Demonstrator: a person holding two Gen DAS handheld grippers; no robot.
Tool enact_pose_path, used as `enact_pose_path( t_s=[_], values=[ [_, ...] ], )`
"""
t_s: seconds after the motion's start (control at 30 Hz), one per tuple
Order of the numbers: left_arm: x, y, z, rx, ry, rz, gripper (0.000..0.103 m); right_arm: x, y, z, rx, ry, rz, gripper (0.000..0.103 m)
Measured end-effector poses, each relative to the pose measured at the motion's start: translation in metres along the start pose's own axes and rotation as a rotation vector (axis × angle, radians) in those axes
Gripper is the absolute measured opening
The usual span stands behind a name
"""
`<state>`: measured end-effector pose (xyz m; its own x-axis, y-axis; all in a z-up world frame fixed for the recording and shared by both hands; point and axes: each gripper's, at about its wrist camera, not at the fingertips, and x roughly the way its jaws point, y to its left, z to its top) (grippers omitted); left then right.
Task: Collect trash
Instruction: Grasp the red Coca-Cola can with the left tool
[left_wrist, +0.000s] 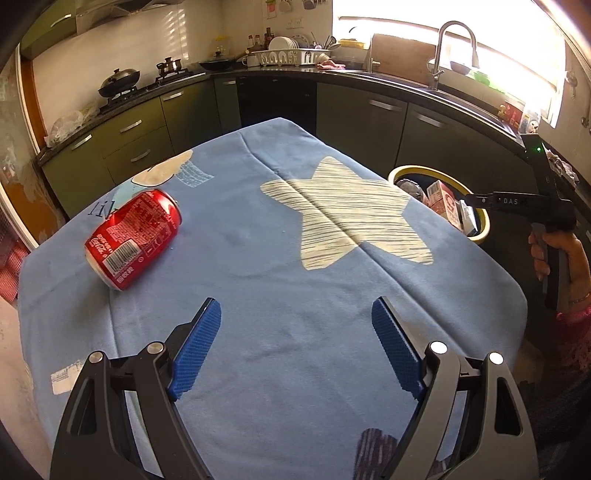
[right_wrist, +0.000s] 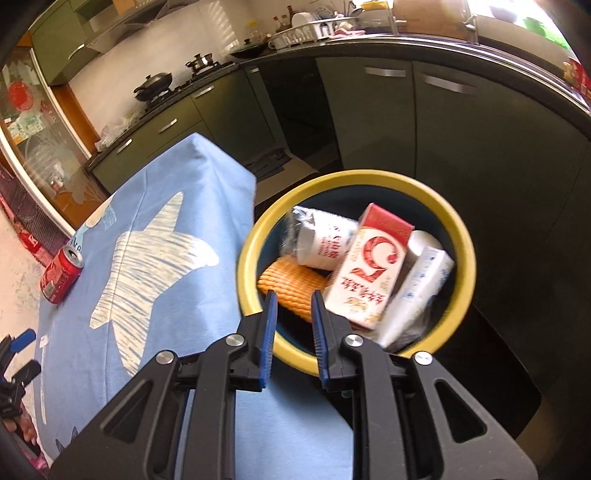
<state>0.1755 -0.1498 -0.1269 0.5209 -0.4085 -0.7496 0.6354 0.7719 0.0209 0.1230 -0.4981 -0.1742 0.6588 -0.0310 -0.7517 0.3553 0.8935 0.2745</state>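
Note:
A red Coca-Cola can (left_wrist: 134, 239) lies on its side on the blue star-print tablecloth (left_wrist: 280, 302), at the left; it also shows in the right wrist view (right_wrist: 61, 275). My left gripper (left_wrist: 295, 314) is open and empty above the cloth, the can ahead to its left. A yellow-rimmed bin (right_wrist: 354, 176) stands off the table's right side, holding a red-and-white carton (right_wrist: 369, 273), a paper cup (right_wrist: 325, 242), a yellow wafer-like piece (right_wrist: 291, 284) and a white packet (right_wrist: 417, 291). My right gripper (right_wrist: 293, 299) hovers over the bin's near rim, slightly open, holding nothing.
Dark green kitchen cabinets (left_wrist: 362, 118) wrap around behind the table. The counter carries a wok (left_wrist: 120, 81), a dish rack (left_wrist: 291, 55) and a sink tap (left_wrist: 454, 48). The right gripper's body (left_wrist: 517, 202) shows over the bin (left_wrist: 439, 173) in the left wrist view.

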Motion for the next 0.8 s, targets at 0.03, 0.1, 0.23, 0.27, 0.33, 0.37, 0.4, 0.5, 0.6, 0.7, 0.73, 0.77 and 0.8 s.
enact_pose_path(
  t_s=[0.03, 0.1, 0.23, 0.27, 0.33, 0.37, 0.4, 0.5, 0.6, 0.7, 0.73, 0.77, 0.8],
  values=[
    [0.0, 0.008, 0.001, 0.009, 0.001, 0.012, 0.083, 0.002, 0.005, 0.0, -0.006, 0.005, 0.004, 0.018],
    [0.0, 0.022, 0.005, 0.03, 0.0, 0.034, 0.083, 0.007, 0.013, 0.0, -0.017, 0.012, 0.006, 0.018],
    [0.0, 0.05, 0.019, 0.101, -0.015, 0.064, 0.083, 0.013, 0.031, 0.001, -0.035, 0.02, 0.008, 0.018],
    [0.002, 0.061, 0.025, 0.128, -0.02, 0.071, 0.083, 0.013, 0.036, 0.002, -0.04, 0.02, 0.007, 0.018],
    [0.007, 0.079, 0.036, 0.153, -0.028, 0.071, 0.083, 0.015, 0.043, 0.004, -0.055, 0.022, 0.006, 0.018],
    [0.009, 0.088, 0.04, 0.158, -0.027, 0.064, 0.085, 0.016, 0.047, 0.005, -0.06, 0.021, 0.003, 0.018],
    [0.014, 0.098, 0.046, 0.162, -0.027, 0.051, 0.087, 0.017, 0.051, 0.006, -0.067, 0.021, -0.001, 0.019],
    [0.029, 0.123, 0.058, 0.175, -0.021, 0.024, 0.088, 0.019, 0.064, 0.009, -0.09, 0.026, -0.013, 0.019],
    [0.05, 0.141, 0.068, 0.201, 0.001, -0.008, 0.088, 0.019, 0.076, 0.014, -0.11, 0.027, -0.024, 0.02],
    [0.07, 0.152, 0.072, 0.235, 0.023, 0.004, 0.088, 0.02, 0.085, 0.018, -0.127, 0.026, -0.034, 0.021],
    [0.076, 0.157, 0.074, 0.237, 0.03, 0.002, 0.088, 0.021, 0.087, 0.02, -0.132, 0.028, -0.036, 0.021],
    [0.082, 0.161, 0.075, 0.234, 0.037, -0.008, 0.089, 0.022, 0.089, 0.02, -0.136, 0.03, -0.037, 0.022],
    [0.086, 0.164, 0.075, 0.233, 0.044, -0.019, 0.09, 0.023, 0.091, 0.022, -0.138, 0.034, -0.037, 0.022]
  ],
)
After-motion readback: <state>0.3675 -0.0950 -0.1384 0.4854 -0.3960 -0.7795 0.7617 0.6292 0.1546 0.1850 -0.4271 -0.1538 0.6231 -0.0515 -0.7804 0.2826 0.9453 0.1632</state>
